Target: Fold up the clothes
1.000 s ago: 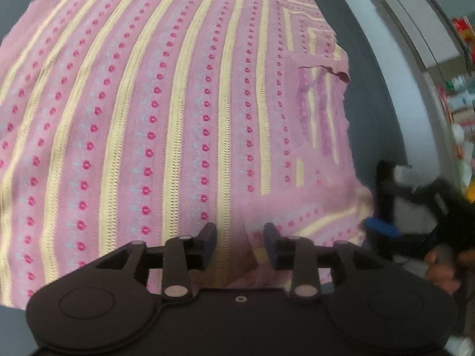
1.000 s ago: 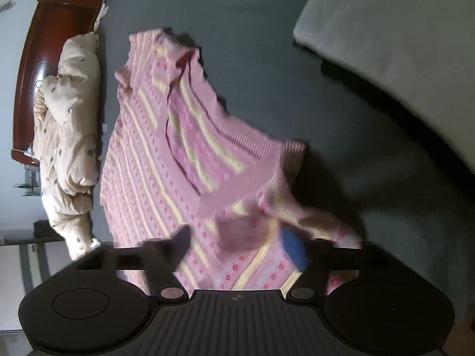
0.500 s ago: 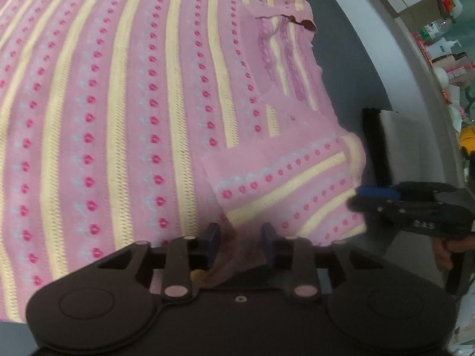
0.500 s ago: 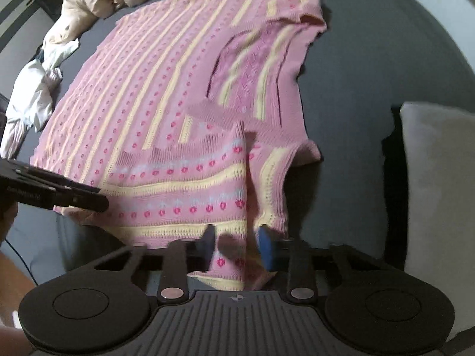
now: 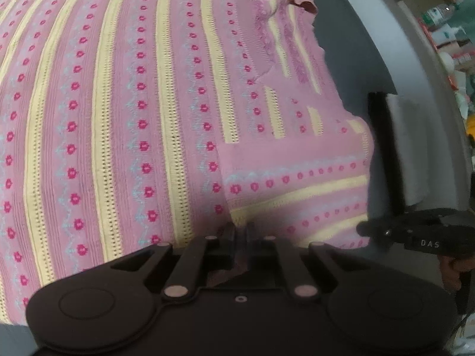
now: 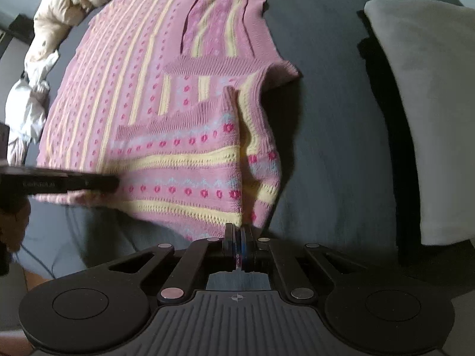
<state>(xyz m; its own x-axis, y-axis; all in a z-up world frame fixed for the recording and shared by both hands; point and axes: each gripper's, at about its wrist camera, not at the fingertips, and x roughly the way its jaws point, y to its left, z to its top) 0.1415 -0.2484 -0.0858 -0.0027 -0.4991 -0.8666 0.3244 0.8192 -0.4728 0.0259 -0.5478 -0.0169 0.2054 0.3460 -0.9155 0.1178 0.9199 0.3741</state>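
1. A pink sweater (image 5: 154,124) with yellow stripes and red dots lay spread on a dark grey bed (image 6: 335,136).
2. Its sleeve (image 6: 190,166) lay folded across the body, stripes running crosswise.
3. The left gripper (image 5: 240,231) was closing, its jaws nearly together, with the sleeve's edge pinched between them.
4. The right gripper (image 6: 239,237) was closed on the sleeve's near edge, knit bunched at its tips.
5. In the right view the left gripper reached in from the left, touching the sleeve's cuff end.
6. A grey pillow (image 6: 427,112) lay to the right, well apart from the sweater.
7. A cream quilt (image 6: 68,3) was heaped beyond the sweater's far left edge.
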